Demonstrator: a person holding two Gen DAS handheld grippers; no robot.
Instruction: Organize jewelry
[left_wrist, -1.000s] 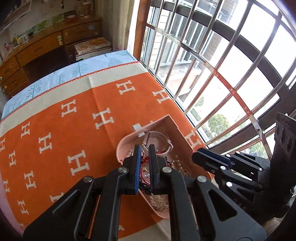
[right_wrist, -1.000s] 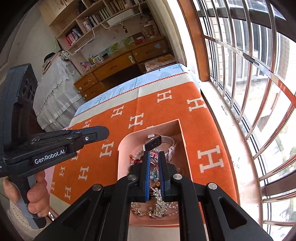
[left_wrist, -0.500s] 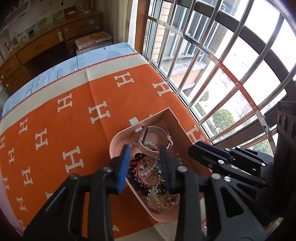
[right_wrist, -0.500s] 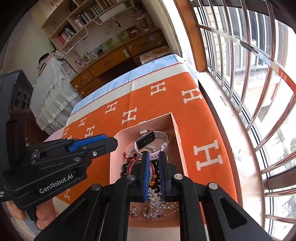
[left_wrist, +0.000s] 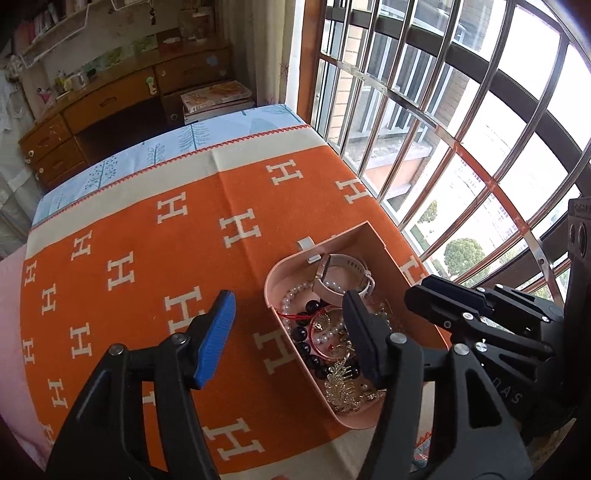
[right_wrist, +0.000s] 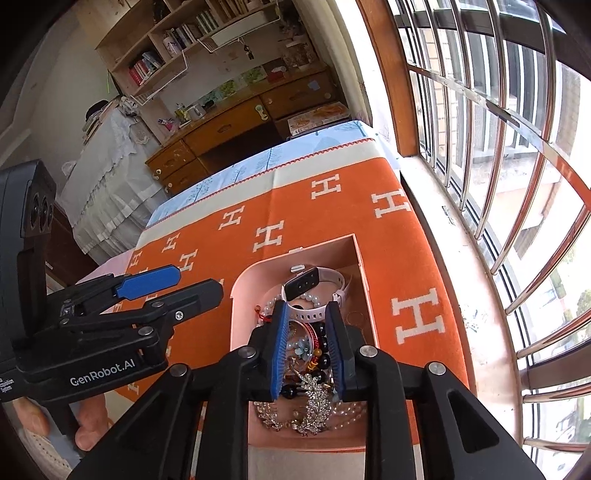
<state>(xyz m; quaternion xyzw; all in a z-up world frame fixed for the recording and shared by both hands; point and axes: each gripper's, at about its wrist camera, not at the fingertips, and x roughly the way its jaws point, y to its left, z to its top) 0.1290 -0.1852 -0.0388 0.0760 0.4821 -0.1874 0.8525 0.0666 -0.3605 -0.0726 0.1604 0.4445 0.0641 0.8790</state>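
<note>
"GenRobot.AI" stands on the left gripper; "H" letters pattern the orange cloth.

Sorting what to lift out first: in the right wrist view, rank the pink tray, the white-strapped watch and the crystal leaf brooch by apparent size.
1. Pink tray, clearly largest.
2. White-strapped watch and crystal leaf brooch: similar in apparent size; the brooch lies nearer the camera, so unranked.

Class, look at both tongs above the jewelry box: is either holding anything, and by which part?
Nothing is held. The left tongs and the right tongs are both opening, empty, over the jewelry box.
</note>
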